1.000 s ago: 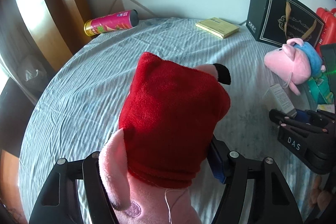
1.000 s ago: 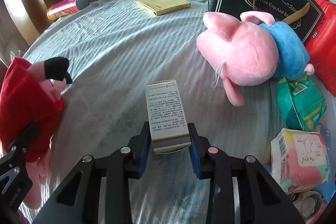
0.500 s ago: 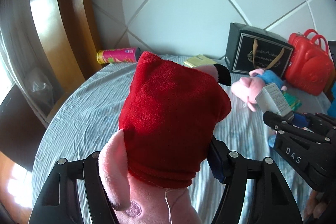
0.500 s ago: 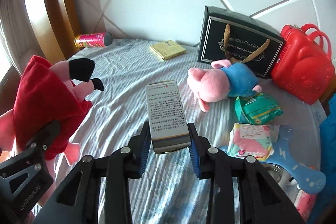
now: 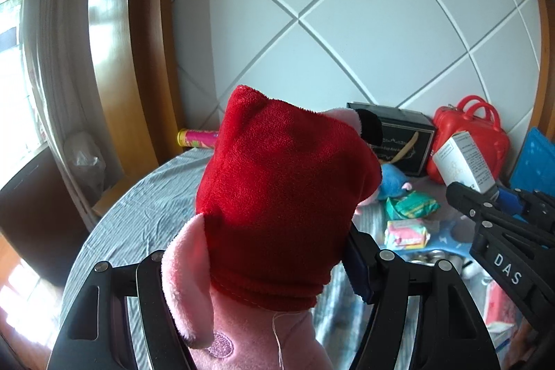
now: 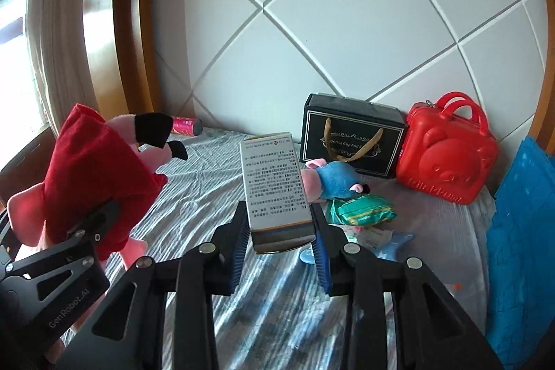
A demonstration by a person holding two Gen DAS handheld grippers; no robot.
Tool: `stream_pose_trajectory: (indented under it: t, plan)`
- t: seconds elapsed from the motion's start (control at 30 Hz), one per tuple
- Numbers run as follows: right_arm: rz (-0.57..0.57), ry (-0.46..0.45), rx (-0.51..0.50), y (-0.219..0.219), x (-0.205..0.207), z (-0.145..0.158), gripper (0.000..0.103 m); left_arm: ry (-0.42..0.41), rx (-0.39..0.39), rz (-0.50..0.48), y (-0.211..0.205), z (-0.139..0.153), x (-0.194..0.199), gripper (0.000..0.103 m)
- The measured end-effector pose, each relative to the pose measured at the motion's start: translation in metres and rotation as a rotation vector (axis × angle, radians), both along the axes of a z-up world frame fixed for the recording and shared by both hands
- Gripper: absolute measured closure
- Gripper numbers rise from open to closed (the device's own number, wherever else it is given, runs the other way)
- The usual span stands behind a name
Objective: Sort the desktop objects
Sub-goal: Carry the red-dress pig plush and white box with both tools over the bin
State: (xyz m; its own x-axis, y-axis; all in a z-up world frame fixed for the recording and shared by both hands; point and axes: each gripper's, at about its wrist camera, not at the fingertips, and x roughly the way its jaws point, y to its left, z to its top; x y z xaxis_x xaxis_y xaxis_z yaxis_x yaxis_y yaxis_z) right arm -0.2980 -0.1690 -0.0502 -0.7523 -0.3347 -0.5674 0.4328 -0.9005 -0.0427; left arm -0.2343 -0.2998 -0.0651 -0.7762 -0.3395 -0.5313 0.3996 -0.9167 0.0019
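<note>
My left gripper [image 5: 256,269] is shut on a pink pig plush in a red dress [image 5: 281,193] and holds it high above the table; the plush also shows at the left of the right wrist view [image 6: 100,169]. My right gripper [image 6: 281,231] is shut on a white printed carton [image 6: 274,182], also lifted off the table; the carton shows at the right of the left wrist view [image 5: 464,162]. The two grippers are side by side, left of right.
On the grey-striped tablecloth [image 6: 208,196] lie a blue-shirted pig plush [image 6: 333,179], a green packet [image 6: 360,210] and a pink packet [image 5: 406,233]. At the back stand a black gift box [image 6: 350,134], a red case [image 6: 447,158] and a pink can [image 5: 197,139]. A blue crate [image 6: 520,248] is at the right.
Both grippers have risen well above the table with their loads and tilted up, so the wall now fills the view. Both grips are unchanged.
</note>
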Motion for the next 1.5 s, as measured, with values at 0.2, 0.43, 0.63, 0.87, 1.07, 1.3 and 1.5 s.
stream_pose_trajectory:
  t: [0.2, 0.43, 0.63, 0.87, 1.07, 1.3, 1.5]
  plan:
    - [-0.029, 0.041, -0.012, 0.056, 0.035, 0.019, 0.07, 0.022, -0.014, -0.031, 0.054, 0.014, 0.03, 0.034]
    - [-0.197, 0.069, -0.029, 0.125, 0.079, 0.032, 0.07, 0.077, -0.021, -0.2, 0.108, 0.028, 0.054, 0.034]
    - [-0.355, 0.098, 0.0, 0.191, 0.117, 0.046, 0.07, 0.11, 0.009, -0.343, 0.161, 0.037, 0.068, 0.034]
    - [-0.525, 0.163, -0.036, 0.295, 0.149, 0.07, 0.07, 0.211, -0.037, -0.482, 0.258, 0.077, 0.073, 0.034]
    - [-0.622, 0.226, -0.031, 0.411, 0.147, 0.083, 0.07, 0.358, -0.043, -0.579, 0.373, 0.124, 0.076, 0.034]
    - [-0.704, 0.257, -0.008, 0.539, 0.152, 0.091, 0.07, 0.376, 0.003, -0.682, 0.506, 0.146, 0.069, 0.033]
    - [-0.727, 0.233, -0.033, 0.609, 0.145, 0.08, 0.07, 0.282, -0.001, -0.753, 0.585, 0.118, 0.056, 0.033]
